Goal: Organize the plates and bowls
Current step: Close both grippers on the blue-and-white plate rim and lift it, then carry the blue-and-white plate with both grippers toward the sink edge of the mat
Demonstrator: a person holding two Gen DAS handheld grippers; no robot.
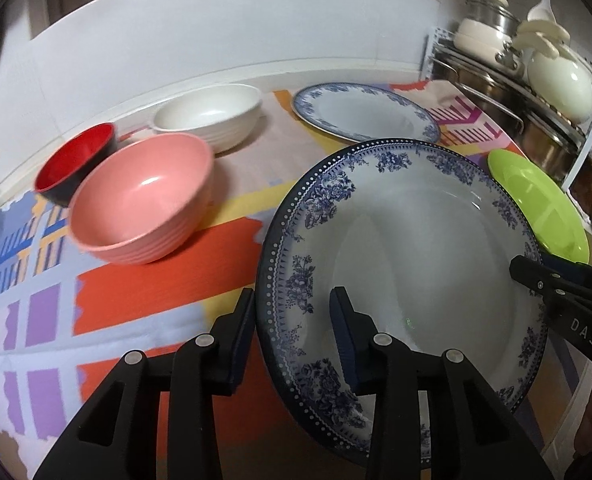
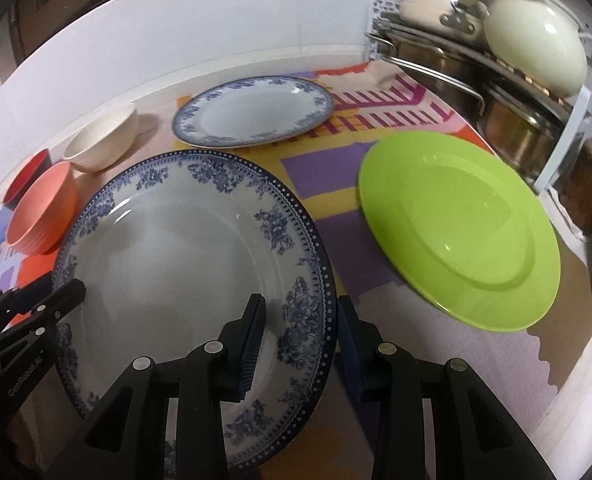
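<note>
A large blue-and-white floral plate is held above the mat. My left gripper straddles its left rim, one finger under, one on top. My right gripper straddles its right rim the same way; it shows in the left wrist view. The jaws look wide, so the grip is unclear. A second blue floral plate lies farther back. A lime-green plate lies to the right. Pink bowl, red bowl and white bowl stand at left.
A colourful patterned mat covers the counter. A rack with steel pots and a cream lid stands at the back right. A white wall runs behind.
</note>
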